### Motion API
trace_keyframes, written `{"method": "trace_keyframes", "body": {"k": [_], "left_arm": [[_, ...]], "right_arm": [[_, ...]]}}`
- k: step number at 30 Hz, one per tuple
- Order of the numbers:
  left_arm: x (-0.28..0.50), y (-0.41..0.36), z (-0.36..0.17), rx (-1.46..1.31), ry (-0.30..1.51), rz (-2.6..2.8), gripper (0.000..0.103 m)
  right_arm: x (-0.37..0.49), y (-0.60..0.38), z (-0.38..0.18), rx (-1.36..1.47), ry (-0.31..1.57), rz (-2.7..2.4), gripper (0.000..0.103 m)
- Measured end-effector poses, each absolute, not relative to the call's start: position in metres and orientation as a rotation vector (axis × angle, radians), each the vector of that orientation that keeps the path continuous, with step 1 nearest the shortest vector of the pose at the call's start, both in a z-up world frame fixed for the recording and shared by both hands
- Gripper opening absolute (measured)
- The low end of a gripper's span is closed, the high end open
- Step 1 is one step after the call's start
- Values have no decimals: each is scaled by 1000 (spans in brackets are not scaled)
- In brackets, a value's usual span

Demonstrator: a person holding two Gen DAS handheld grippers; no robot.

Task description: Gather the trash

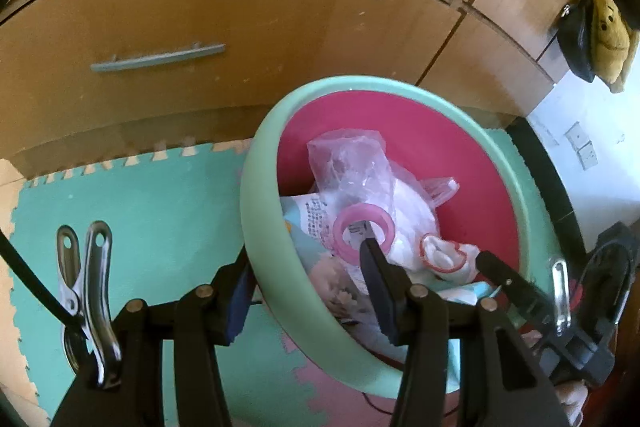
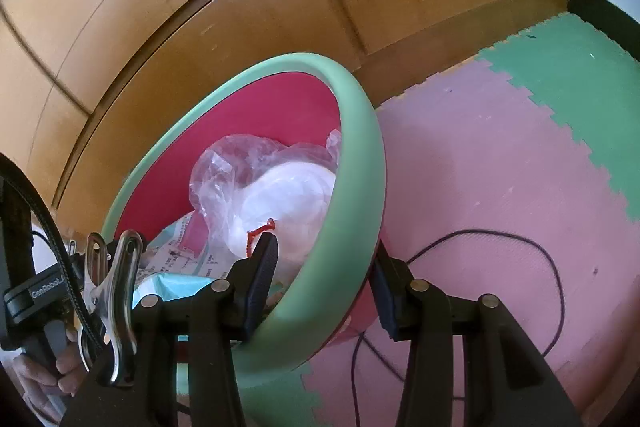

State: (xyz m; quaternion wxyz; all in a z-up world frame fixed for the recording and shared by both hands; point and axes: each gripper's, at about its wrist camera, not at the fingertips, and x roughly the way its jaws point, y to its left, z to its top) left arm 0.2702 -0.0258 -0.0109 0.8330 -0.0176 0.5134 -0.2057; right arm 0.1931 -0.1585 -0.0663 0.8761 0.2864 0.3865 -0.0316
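Observation:
A mint-green trash bin (image 1: 360, 83) with a pink inside stands tilted over the foam mat. In it lie a clear plastic bag (image 1: 352, 163), a pink tape ring (image 1: 340, 231), printed paper packaging (image 1: 308, 215) and white wrapping. My left gripper (image 1: 304, 267) is shut on the bin's near rim, one finger outside and one inside. My right gripper (image 2: 324, 255) is shut on the bin rim (image 2: 280, 61) on its other side, likewise astride the wall. A red twisted wire (image 2: 256, 231) and the plastic bag (image 2: 240, 163) show just past its inner finger. The right gripper's finger (image 1: 504, 275) also shows in the left wrist view.
A wooden cabinet with a grey drawer handle (image 1: 156, 57) stands close behind the bin. Green mat (image 1: 120, 195) and pink mat (image 2: 480, 167) cover the floor. A black cable (image 2: 552, 267) loops on the pink mat. A yellow plush toy (image 1: 608, 39) hangs at the upper right, beside a white wall.

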Motion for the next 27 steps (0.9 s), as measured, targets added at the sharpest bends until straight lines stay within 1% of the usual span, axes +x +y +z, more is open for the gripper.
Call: {"method": "trace_keyframes", "body": {"k": [5, 7, 12, 16, 20, 27], "left_arm": [[267, -16, -17, -54, 1068, -425, 52], [260, -15, -14, -24, 1029, -410, 53], [249, -16, -6, 3, 963, -393, 57], [236, -18, 8, 27, 899, -406, 63], [220, -18, 14, 19, 898, -431, 64], [193, -16, 17, 32, 908, -421, 64]], "right_arm": [[191, -148, -64, 560, 796, -83, 47], [189, -151, -65, 571, 790, -88, 47], [179, -143, -53, 512, 768, -112, 50], [168, -140, -34, 399, 689, -168, 51], [154, -132, -16, 344, 650, -168, 52], [129, -108, -3, 312, 677, -117, 53]]}}
